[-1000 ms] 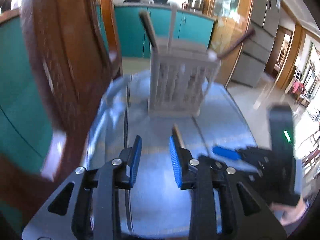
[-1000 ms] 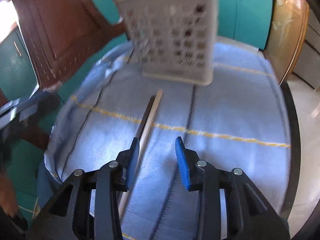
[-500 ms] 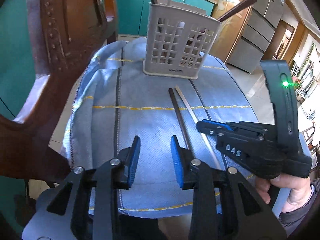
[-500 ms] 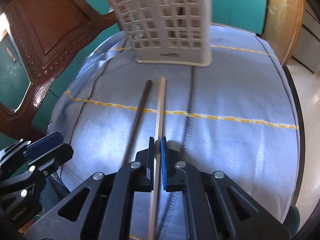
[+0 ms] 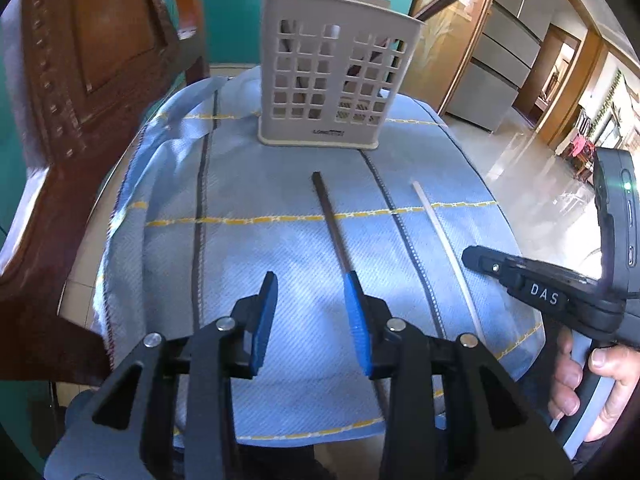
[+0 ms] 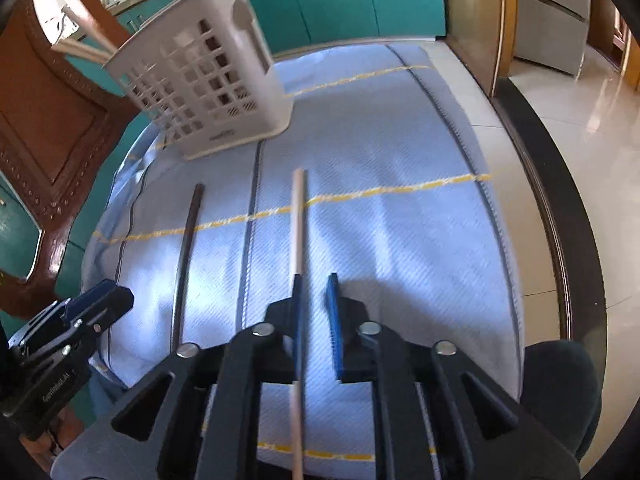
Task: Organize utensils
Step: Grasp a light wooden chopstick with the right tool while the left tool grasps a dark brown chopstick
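A white slotted utensil holder [image 5: 336, 80] [image 6: 200, 80] stands at the far side of the blue cloth, with several sticks in it. A dark chopstick [image 5: 332, 216] [image 6: 186, 240] and a pale chopstick [image 5: 444, 240] [image 6: 298, 216] lie apart on the cloth. My left gripper [image 5: 312, 316] is open; the dark chopstick runs under its right finger. My right gripper [image 6: 314, 320] is open; the pale chopstick lies against the inner face of its left finger, not clamped. The right gripper's body also shows in the left wrist view [image 5: 552, 292].
A blue cloth [image 5: 280, 240] [image 6: 400, 220] with yellow and dark stripes covers the round table. A carved wooden chair [image 5: 80, 120] [image 6: 48, 128] stands at the left. Teal cabinets and a tiled floor lie beyond the table's edge.
My right gripper was shut on the pale chopstick half a second ago and has opened. The two chopsticks now lie farther apart. My left gripper has opened wider.
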The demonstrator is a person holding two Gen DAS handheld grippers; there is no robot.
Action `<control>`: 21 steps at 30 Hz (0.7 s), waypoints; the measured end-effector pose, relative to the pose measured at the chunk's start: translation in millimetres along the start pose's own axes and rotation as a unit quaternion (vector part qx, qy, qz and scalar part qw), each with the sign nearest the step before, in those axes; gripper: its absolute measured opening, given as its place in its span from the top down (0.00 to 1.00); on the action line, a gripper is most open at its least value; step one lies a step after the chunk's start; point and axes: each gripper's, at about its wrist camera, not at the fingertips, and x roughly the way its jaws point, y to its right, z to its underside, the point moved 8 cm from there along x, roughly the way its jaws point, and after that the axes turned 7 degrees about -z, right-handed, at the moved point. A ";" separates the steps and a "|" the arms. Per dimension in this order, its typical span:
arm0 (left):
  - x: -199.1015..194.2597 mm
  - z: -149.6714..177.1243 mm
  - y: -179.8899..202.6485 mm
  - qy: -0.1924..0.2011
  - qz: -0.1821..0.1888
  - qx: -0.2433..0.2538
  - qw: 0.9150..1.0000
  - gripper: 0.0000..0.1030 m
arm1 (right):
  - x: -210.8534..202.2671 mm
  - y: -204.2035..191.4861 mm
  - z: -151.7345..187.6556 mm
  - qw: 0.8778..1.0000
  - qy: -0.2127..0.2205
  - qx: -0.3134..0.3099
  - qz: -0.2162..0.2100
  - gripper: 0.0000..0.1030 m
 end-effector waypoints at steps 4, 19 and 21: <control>9.9 -2.5 7.6 -0.009 -0.002 0.006 1.000 0.65 | -0.4 4.1 -2.7 1.000 0.006 0.002 0.006 0.73; 37.2 7.7 16.7 -0.039 -0.031 0.054 0.997 0.87 | 3.6 9.8 -2.8 1.000 0.009 0.011 -0.020 0.65; 35.3 8.9 10.3 -0.040 -0.036 0.049 0.997 0.88 | 3.4 9.3 -2.5 1.000 0.009 0.008 -0.018 0.64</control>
